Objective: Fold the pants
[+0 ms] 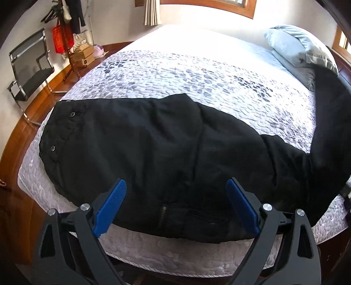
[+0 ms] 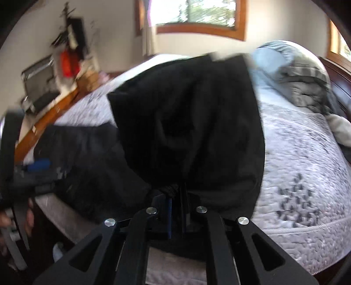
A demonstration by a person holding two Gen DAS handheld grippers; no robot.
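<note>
I am working over one bed [image 1: 166, 65] in a bedroom, its quilted cover pale with grey pebble-shaped stitching, a wood-framed window [image 1: 208, 4] on the far wall ahead. Through the left wrist camera I count one pair of black pants [image 1: 153, 140] spread flat across the cover directly ahead of my left gripper [image 1: 176, 205], whose two blue ribbed pads stand wide apart with nothing between them, hovering just above the waistband; a brass zipper [image 1: 162, 216] and a dark button [image 1: 214, 225] sit between the pads, just below them. Two metal snaps show on the cloth ahead to the left. Far ahead to the right lies one grey pillow [image 1: 300, 48], and one pant leg rises off the bed at the right edge. Off to the left stand one black chair [image 1: 30, 65], a red bag [image 1: 60, 39] and stacked cardboard boxes [image 1: 83, 54] on the wooden floor. The right wrist view is blurred: my right gripper [image 2: 176, 216] has its pads pressed together on a bunched fold of the pants [image 2: 186, 122], which rise as a dark matte sheet straight ahead and block much of the bed. Rumpled grey bedding [image 2: 302, 72] lies ahead to the right, and the left gripper [image 2: 39, 164] appears far left.
</note>
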